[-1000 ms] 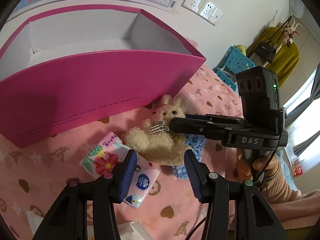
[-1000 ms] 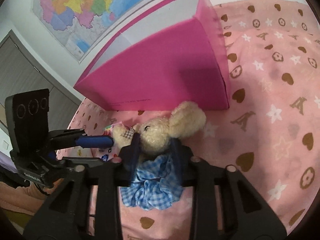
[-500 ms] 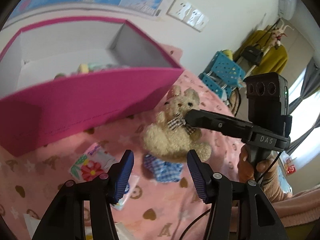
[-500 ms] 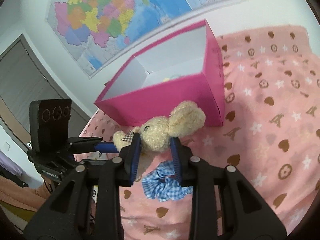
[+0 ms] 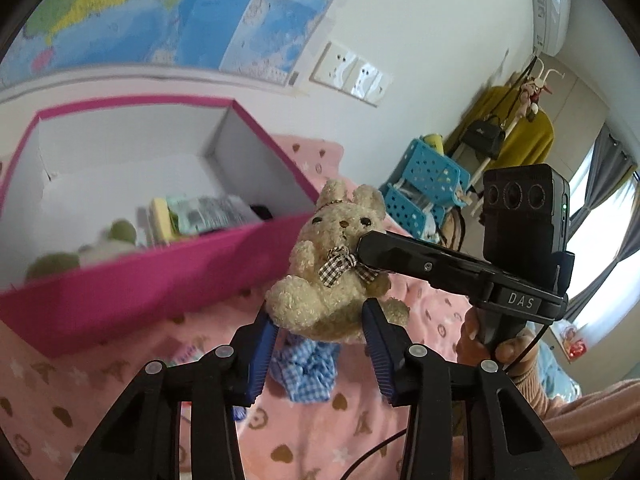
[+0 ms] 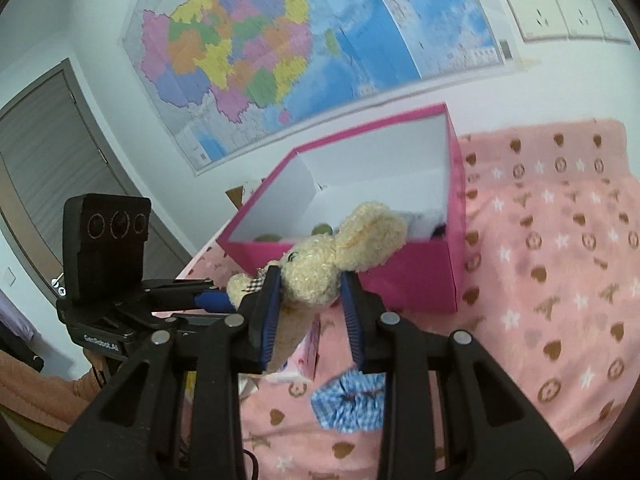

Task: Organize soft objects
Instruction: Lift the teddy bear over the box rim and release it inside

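The right gripper pinches the cream plush rabbit with a checked bow by its head, both blue ribbed pads pressed into the fur. The rabbit hangs clear of the pink blanket printed with hearts and stars, just in front of the near wall of the open magenta cardboard box with a white interior. In the left wrist view the rabbit faces the camera, its body upright, with the right gripper entering from the right at neck level. The left gripper is spread wide and holds nothing; its pads sit just below the rabbit's feet. The box already contains several soft items, blurred. A blue-and-white gingham fabric scrunchie lies on the blanket below the rabbit.
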Available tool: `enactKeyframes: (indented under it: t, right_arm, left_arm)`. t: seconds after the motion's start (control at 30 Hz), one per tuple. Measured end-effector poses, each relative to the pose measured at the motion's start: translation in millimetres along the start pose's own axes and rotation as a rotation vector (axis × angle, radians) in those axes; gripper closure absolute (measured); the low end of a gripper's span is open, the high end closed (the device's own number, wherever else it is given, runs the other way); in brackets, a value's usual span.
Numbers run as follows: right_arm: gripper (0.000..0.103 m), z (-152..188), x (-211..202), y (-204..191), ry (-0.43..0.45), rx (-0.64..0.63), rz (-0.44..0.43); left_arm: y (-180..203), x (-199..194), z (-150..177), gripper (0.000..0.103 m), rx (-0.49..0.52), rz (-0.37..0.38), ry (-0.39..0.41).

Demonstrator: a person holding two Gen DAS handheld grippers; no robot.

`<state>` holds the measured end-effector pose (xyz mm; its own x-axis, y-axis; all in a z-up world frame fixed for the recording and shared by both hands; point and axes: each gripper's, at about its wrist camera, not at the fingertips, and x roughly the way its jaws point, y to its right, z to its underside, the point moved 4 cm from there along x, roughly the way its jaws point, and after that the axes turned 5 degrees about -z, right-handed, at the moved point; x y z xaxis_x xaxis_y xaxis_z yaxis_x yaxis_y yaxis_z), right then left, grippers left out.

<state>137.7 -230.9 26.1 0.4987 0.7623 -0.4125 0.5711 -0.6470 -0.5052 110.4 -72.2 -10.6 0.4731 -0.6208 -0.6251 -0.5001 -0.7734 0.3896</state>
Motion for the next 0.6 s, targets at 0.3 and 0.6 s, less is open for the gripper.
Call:
enactKeyframes:
  t: [0.3, 0.6]
  right_arm:
    - [0.071, -46.5, 32.6, 13.1, 0.011, -0.006, 0.018]
    - [0.071, -71.4, 80.7, 46.5, -0.03, 0.031, 0.095]
  left_arm:
    - [-18.9, 0.1, -49.8, 0.06, 0.029, -0.117, 0.046]
    - [-54.8, 29.6, -78.9, 0.06, -0.011, -0.205, 0.003]
